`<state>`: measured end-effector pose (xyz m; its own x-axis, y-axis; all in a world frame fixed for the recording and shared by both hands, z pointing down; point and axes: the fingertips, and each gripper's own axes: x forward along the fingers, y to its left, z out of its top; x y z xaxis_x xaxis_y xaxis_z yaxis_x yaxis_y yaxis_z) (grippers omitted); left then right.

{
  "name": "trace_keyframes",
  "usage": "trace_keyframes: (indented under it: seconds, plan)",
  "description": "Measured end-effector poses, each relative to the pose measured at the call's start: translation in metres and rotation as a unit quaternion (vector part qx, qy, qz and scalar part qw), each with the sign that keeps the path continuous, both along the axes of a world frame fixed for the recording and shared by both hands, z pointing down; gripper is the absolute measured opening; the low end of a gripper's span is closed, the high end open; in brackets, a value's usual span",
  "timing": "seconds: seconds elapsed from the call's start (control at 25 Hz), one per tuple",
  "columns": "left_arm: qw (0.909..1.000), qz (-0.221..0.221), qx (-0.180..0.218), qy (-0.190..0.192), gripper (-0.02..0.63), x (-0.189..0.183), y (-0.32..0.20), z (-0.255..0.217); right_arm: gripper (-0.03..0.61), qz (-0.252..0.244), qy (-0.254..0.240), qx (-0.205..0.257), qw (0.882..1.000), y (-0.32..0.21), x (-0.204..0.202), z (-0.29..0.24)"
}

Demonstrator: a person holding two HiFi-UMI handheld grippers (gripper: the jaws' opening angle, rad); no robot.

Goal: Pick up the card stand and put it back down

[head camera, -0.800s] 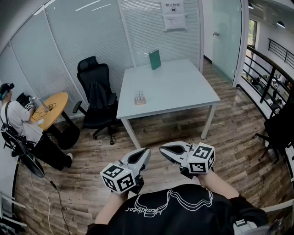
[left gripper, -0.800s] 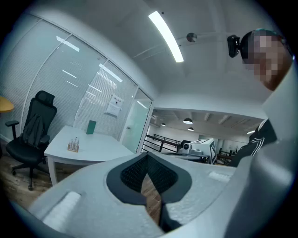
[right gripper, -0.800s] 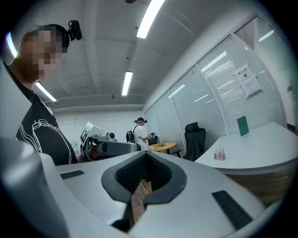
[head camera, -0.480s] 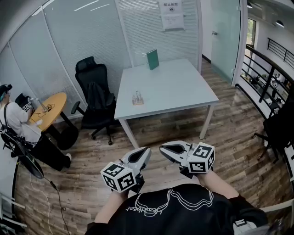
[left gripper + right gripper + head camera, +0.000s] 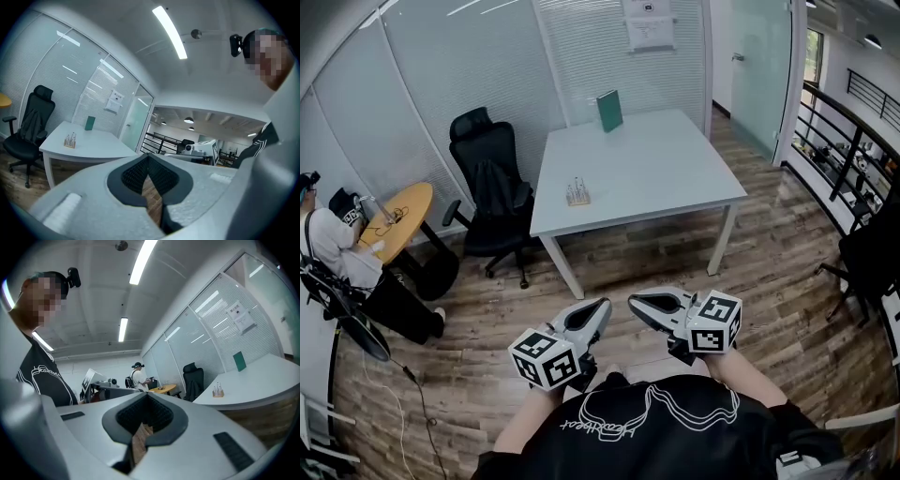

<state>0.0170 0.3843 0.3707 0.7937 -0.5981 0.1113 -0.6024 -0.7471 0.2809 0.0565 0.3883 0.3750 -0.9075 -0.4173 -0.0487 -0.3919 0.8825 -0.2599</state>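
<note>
The card stand [image 5: 577, 194], a small wooden block with clear upright holders, sits near the left edge of the white table [image 5: 666, 178]. It stands far ahead of both grippers. My left gripper [image 5: 596, 308] and right gripper [image 5: 637, 302] hover side by side over the wooden floor, close to my body. Both are shut with nothing in them. The left gripper view shows shut jaws on the left gripper [image 5: 148, 157], with the card stand [image 5: 70, 140] small in the distance. In the right gripper view the right gripper [image 5: 146, 397] is also shut, and the card stand [image 5: 217, 392] lies off to the right.
A green upright board [image 5: 608, 111] stands at the table's far edge. A black office chair [image 5: 492, 187] is left of the table. A seated person [image 5: 337, 253] is at a round wooden table [image 5: 398, 216] far left. Glass walls stand behind, and a railing [image 5: 853, 141] is on the right.
The table and card stand have drifted slightly left and up in the head view. Both grippers stay shut in about the same place.
</note>
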Motion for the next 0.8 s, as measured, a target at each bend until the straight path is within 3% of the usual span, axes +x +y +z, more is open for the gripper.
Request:
trace_keyframes:
  seconds: [0.44,0.8]
  plan:
    - [0.9998,0.008,-0.015,0.013,0.014,-0.006,-0.058,0.02,0.009,0.016,0.011,-0.019,1.0,-0.057,-0.001,0.021]
    - [0.9994,0.007,-0.032,0.007,0.014,-0.029,-0.185,0.028,0.009,0.031,0.008,-0.044,0.999,-0.188,-0.018,0.024]
